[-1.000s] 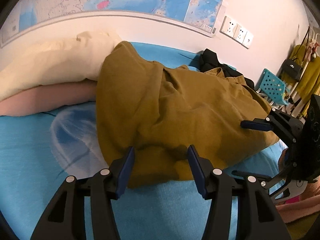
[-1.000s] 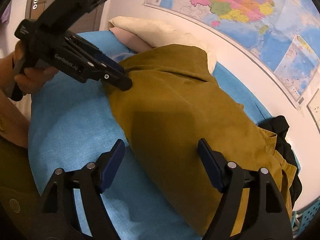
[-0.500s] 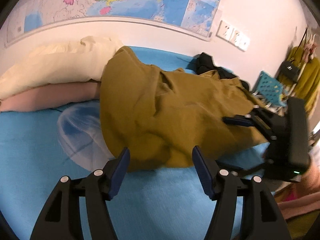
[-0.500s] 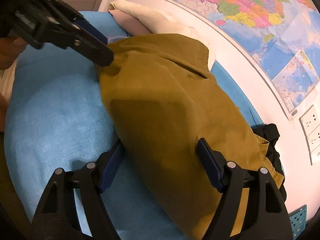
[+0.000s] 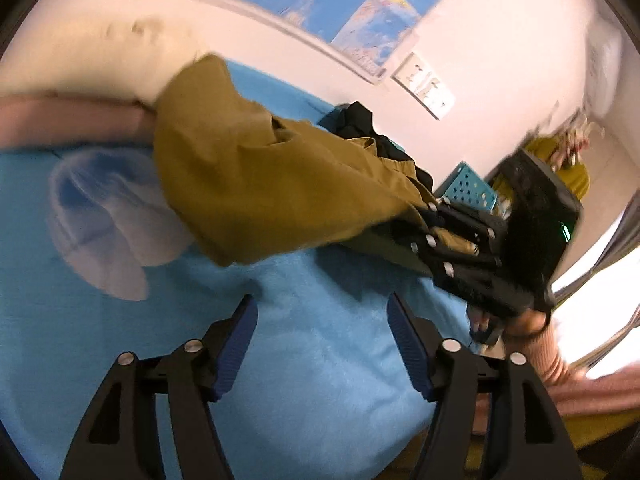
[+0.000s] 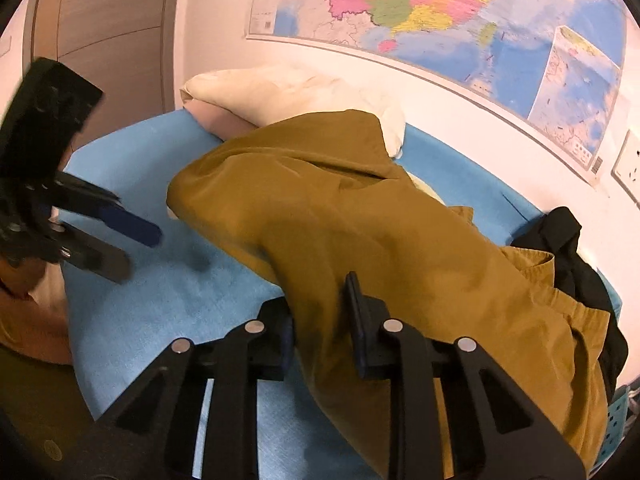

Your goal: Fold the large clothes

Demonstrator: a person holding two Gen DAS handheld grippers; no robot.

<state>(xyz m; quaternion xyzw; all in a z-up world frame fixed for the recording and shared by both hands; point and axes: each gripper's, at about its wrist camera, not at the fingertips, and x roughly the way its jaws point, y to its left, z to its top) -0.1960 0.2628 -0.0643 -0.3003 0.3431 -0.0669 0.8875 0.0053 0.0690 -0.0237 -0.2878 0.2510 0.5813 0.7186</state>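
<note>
Left claw (image 5: 320, 344): fingers spread wide apart, nothing between them, hovering over bare blue bed (image 5: 312, 364) near its front edge. In the right wrist view the same claw (image 6: 120, 240) sits at the bed's left side, clear of the cloth.

Mustard garment (image 6: 360, 232): large, rumpled, lying diagonally across the bed from the pillows at the far left end toward the right end. Its upper end rests against the cream pillow (image 6: 288, 92), which lies on a pink pillow (image 6: 220, 124). A pale translucent sheet (image 5: 100, 216) lies on the bed just beside the garment's left edge.

Right claw (image 6: 320, 320): fingers drawn close, clamped on a fold of the garment's near edge. Left wrist view is blurred but shows it (image 5: 436, 232) gripping the cloth.

Black garment (image 6: 560, 240): bunched at the far right end, touching the mustard one.
</note>
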